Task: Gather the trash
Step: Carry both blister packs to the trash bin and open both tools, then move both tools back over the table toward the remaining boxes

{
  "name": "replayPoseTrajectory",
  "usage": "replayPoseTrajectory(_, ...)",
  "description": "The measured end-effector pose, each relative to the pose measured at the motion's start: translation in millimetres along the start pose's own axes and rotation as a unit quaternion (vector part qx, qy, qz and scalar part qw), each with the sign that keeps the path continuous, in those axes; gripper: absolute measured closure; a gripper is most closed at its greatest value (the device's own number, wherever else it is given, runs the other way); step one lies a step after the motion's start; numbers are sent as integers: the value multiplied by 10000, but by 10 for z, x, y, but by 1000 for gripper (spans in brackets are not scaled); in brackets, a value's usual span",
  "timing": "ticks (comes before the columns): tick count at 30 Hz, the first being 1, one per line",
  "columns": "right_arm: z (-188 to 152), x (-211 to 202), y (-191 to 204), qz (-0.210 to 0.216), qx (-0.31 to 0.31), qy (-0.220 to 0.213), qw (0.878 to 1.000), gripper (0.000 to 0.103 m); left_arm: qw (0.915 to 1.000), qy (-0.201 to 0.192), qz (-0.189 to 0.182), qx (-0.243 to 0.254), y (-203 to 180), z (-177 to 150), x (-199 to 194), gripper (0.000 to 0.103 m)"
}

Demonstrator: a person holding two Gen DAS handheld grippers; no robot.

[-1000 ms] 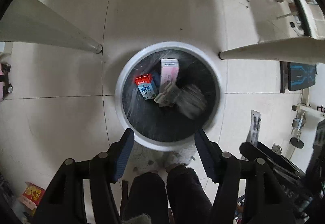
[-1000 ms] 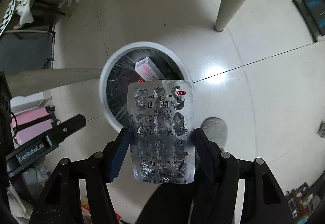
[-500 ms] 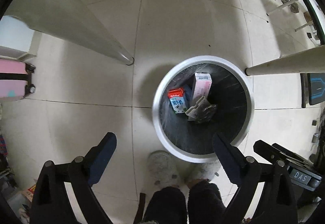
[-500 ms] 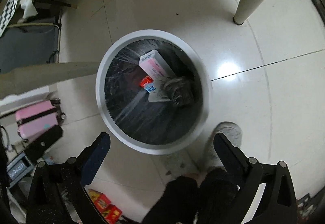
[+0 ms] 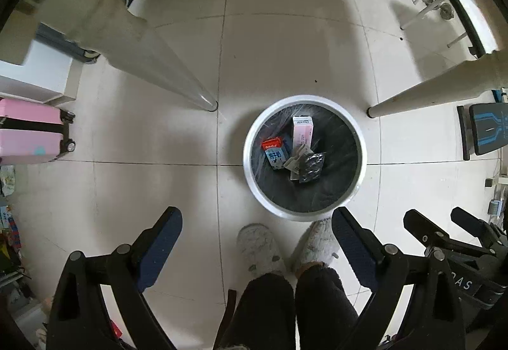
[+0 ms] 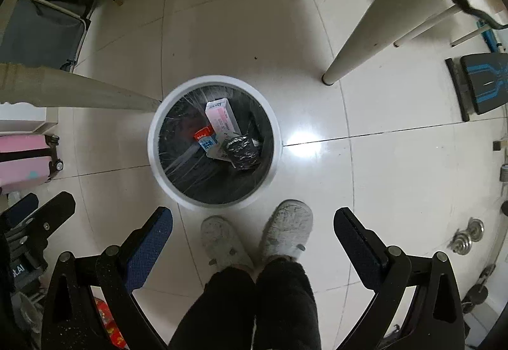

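Note:
A round white trash bin [image 5: 250, 178] with a black liner stands on the tiled floor; it also shows in the right wrist view [image 6: 152, 159]. Inside lie a pink box [image 5: 302, 129], a small red and blue milk carton [image 5: 274, 153] and a silver pill blister pack [image 5: 312, 167]; the blister pack [image 6: 243, 150] lies on top. My left gripper [image 5: 257, 242] is open and empty, high above the floor, left of the bin. My right gripper [image 6: 252, 239] is open and empty above the bin's near side.
Two white table legs [image 5: 177, 77] [image 5: 422, 94] flank the bin. A pink suitcase [image 5: 28, 135] stands at the left. The person's slippered feet [image 6: 254, 239] stand just before the bin. Chairs, boxes and a blue-black bench [image 5: 485, 129] ring the room.
My right gripper opened and the blister pack dropped into the bin. Both grippers opened wide and rose away from the bin, so it looks smaller now.

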State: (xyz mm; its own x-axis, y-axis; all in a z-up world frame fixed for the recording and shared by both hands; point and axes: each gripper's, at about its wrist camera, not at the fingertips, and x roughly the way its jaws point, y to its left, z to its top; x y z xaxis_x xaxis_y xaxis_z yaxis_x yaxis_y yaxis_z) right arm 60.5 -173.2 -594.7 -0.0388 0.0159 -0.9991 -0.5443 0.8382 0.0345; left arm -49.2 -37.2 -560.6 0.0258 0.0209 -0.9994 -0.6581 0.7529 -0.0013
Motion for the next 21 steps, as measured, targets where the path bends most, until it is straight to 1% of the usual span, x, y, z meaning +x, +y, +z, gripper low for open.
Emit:
replayPoseTrajectory(4, -101, -404, 56, -122, -29, -71, 9999, 1, 10000, -64, 0, -25, 74, -76, -351, 7)
replayPoseTrajectory(8, -213, -797, 123, -124, -98, -117, 9998, 1, 9999, -118, -47, -85, 119, -159, -719, 7)
replayPoseTrajectory(13, -349, -1508, 249, -56, -144, -242, 9996, 1, 9998, -217, -21, -48, 163, -260, -1258, 7)
replayPoseTrajectory(16, -418, -1999, 331, 72, -106, -311, 9994, 1, 9996, -268, -2, -114, 210, -269, -1603, 7)
replayPoseTrajectory(19, -409, -2512, 386, 300, -3, -457, 9985, 0, 9983, -522, 220, -168, 248, -196, -2005, 7)
replayPoseTrajectory(21, -332, -2797, 390, 470, 100, -552, 9973, 1, 9971, -699, 209, -230, 263, -82, -2215, 7)
